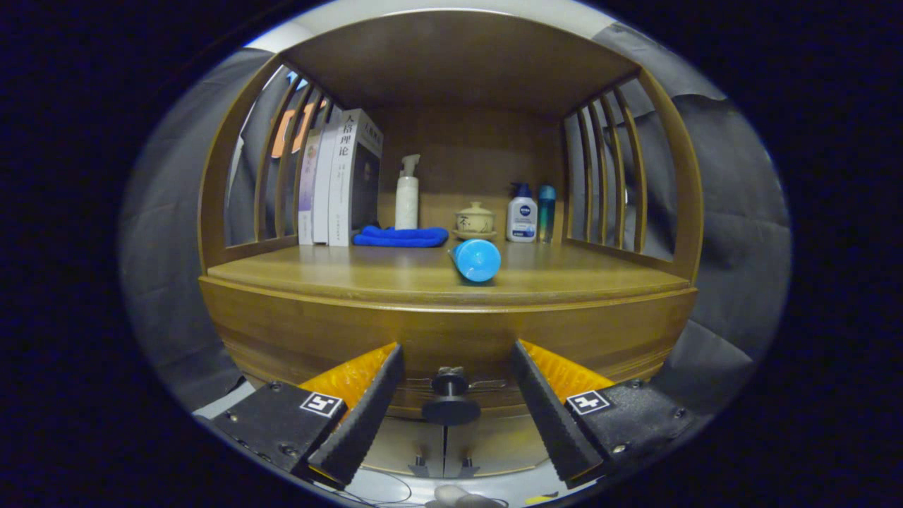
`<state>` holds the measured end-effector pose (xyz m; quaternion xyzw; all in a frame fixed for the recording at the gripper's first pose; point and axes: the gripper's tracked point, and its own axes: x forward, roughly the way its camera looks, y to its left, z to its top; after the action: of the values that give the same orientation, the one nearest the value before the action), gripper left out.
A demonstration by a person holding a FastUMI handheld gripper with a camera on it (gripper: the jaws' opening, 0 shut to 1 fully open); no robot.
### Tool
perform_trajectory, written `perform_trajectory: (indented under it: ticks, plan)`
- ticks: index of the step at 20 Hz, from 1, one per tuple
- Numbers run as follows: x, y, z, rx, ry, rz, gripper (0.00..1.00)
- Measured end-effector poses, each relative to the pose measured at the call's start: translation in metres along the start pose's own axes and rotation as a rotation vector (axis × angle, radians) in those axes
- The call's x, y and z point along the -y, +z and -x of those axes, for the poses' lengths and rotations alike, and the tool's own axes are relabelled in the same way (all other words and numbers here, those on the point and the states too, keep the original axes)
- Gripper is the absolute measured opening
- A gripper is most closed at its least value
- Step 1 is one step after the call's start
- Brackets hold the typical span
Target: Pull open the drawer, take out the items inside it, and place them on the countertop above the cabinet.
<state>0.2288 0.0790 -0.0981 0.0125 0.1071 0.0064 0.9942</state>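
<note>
A wooden cabinet (pixel 451 331) fills the middle of the frame, with an open shelf bay above its flat top and slatted sides at upper left and upper right. Black cloth hangs behind and to both sides.

On the table (pixel 338 271), just right of centre, a blue tube (pixel 476 259) lies on its side. Its long axis runs front to back and its round end faces the camera. Along the back of the bay stand, from left to right, a row of books (pixel 342 180), a white pump bottle (pixel 407 194), a small lidded cup (pixel 475 220) on a saucer, a white bottle with a blue cap (pixel 522 214) and a slim teal bottle (pixel 547 212). A folded blue cloth (pixel 401 236) lies in front of the pump bottle.

The drawer (pixel 451 339) sits in the lower middle, its front closed flush with the cabinet. Its dark round knob (pixel 451 398) sticks out toward the camera.

The gripper (pixel 451 416) is level and faces the drawer front squarely from the bottom of the frame. Its jaws are spread wide and hold nothing. The knob stands between them, clear of both fingers (pixel 363 416).
</note>
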Motion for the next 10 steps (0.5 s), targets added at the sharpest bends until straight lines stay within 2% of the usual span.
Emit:
perform_trajectory:
  ticks: [5,10]
  plan:
    - [0.003,0.002,0.019,-0.03,0.021,-0.011,1.0]
    - [0.019,-0.002,0.107,0.001,0.027,-0.027,1.0]
